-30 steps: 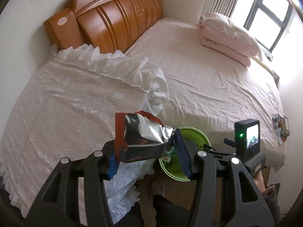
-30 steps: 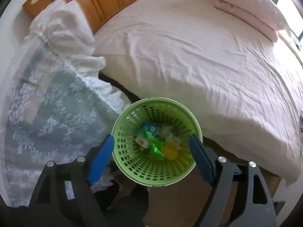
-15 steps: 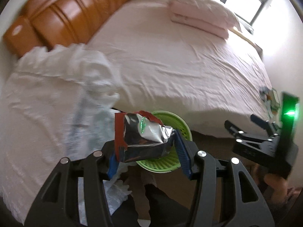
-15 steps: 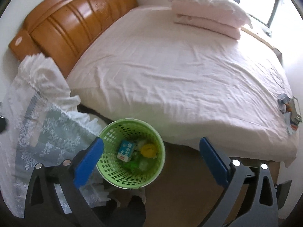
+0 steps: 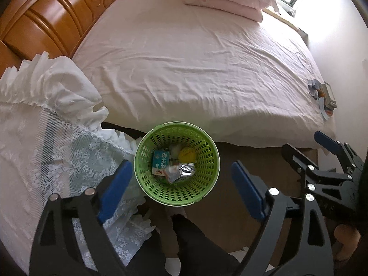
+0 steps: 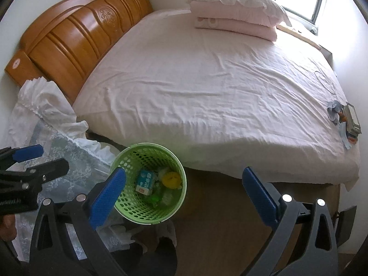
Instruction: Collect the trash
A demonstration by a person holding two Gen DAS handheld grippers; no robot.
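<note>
A green perforated basket (image 5: 174, 195) (image 6: 138, 211) stands on the floor beside the bed. Inside lie a crumpled silver foil wrapper (image 5: 182, 170), a blue-and-white carton (image 5: 161, 163) (image 6: 145, 181) and a yellow piece (image 5: 187, 154) (image 6: 171, 179). My left gripper (image 5: 181, 184) hovers over the basket, pointing steeply down; its jaws are opening with nothing between the pads. My right gripper (image 6: 184, 195) stands open and empty, a little right of the basket. A small pile of paper scraps and a flat box (image 5: 322, 99) (image 6: 345, 119) lies on the bed's far right corner.
The pink-sheeted bed (image 6: 207, 80) has a wooden headboard (image 6: 69, 36) and folded pink bedding with a pillow (image 6: 234, 16) by the window. White lace cloth (image 5: 46, 138) covers something left of the basket. A person's dark trouser leg (image 5: 195, 241) is below; brown floor (image 6: 218, 230) lies right.
The left gripper moved over the basket and opened; the foil wrapper it held now lies in the basket. The right gripper rose away from the basket and opened wider.
</note>
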